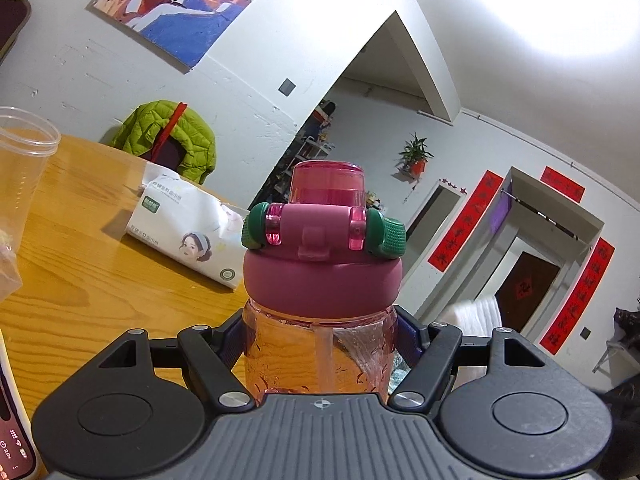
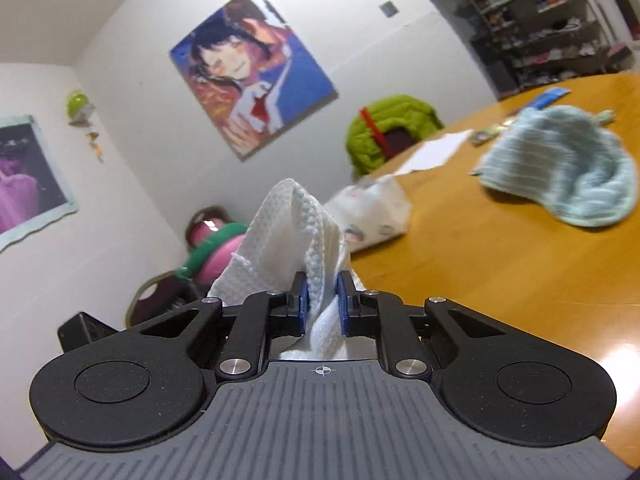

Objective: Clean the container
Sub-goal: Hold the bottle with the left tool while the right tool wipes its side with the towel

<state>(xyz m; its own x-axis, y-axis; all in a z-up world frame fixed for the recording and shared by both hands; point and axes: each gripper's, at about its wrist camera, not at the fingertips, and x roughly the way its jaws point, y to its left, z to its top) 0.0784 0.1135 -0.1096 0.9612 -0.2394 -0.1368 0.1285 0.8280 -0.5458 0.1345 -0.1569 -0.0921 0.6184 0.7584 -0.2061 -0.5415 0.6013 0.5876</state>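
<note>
Nearest the left wrist camera, the left gripper had its two fingers spread around the clear pink body of the bottle, one finger pressed to each side, clamping it. Its long axis stood upright in that view, the maroon screw lid and the translucent pink flip cap pointing up and away from the fingers, with green knobs flanking the hinge. An inner straw ran down through the body. Behind it on the wooden table lay a tissue pack, and a clear plastic cup stood at the left edge. A green jacket hung on a chair beyond the table.

Closest to the right wrist camera, the right gripper had its fingers drawn nearly together, their blue pads pinching a folded white cloth that rose in a loop above the tips. From that camera the bottle's top showed blurred to the left of the cloth, tilted, well off the fingertips. To the right, a crumpled pale blue towel lay on the table, with a white sheet of paper further back and the tissue pack just beyond the cloth.
</note>
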